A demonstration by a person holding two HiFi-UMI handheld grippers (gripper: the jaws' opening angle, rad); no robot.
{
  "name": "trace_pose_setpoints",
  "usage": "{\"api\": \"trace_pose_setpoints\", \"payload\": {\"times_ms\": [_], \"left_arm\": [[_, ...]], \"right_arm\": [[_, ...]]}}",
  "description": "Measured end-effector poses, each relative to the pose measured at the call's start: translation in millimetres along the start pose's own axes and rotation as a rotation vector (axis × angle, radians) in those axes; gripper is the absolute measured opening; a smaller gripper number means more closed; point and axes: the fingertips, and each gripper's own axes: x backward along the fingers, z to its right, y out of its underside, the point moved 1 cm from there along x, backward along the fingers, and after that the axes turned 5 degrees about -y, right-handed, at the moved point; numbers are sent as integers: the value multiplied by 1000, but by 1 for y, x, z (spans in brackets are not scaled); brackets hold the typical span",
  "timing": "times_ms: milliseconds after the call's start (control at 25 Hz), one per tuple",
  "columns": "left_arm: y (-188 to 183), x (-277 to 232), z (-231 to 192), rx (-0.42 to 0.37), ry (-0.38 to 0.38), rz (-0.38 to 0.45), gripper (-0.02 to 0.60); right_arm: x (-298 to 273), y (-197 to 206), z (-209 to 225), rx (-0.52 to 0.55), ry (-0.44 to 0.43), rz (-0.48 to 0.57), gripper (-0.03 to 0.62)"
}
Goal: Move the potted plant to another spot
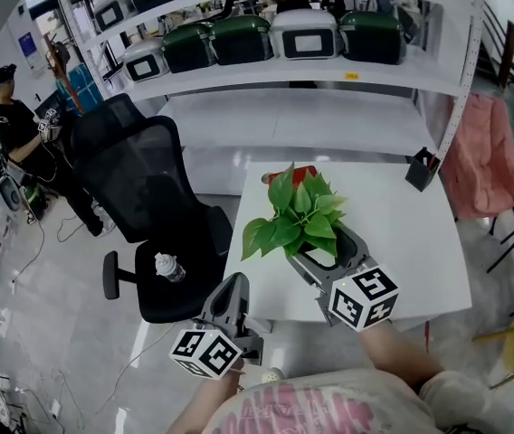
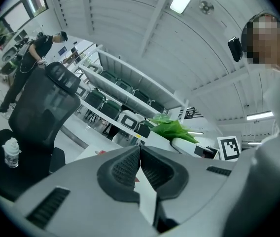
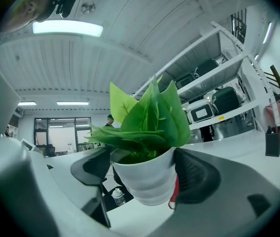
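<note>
The potted plant [image 1: 299, 213] has broad green leaves in a ribbed white pot [image 3: 148, 180]. My right gripper [image 1: 318, 244] is shut on the pot, one dark pad on each side, and holds it upright just above the white table [image 1: 402, 242]. In the right gripper view the leaves [image 3: 147, 117] rise between the jaws. My left gripper [image 1: 234, 285] hangs off the table's near left corner, its jaws shut with nothing between them; its pads [image 2: 130, 166] meet in the left gripper view, where the plant [image 2: 172, 128] shows to the right.
A black office chair [image 1: 144, 197] with a small bottle [image 1: 168, 268] on its seat stands left of the table. A red object [image 1: 303, 174] lies behind the plant, and a black pen holder [image 1: 423, 168] sits at the far right corner. Shelves with cases [image 1: 266, 39] run behind. A person [image 1: 17, 125] stands far left.
</note>
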Motion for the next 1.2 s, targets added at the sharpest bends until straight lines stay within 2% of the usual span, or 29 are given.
{"api": "trace_pose_setpoints", "payload": {"times_ms": [240, 600, 840, 1200], "left_arm": [[-27, -12, -24, -21, 62, -8, 25], [-50, -6, -67, -44, 98, -18, 25], [-60, 6, -92, -56, 94, -24, 25], [-38, 12, -123, -45, 36, -69, 25]], "right_arm": [[-28, -9, -10, 12, 46, 36, 426], [-64, 2, -32, 21, 91, 58, 426], [-82, 16, -47, 34, 117, 55, 426], [-97, 79, -29, 17, 156, -54, 425]]}}
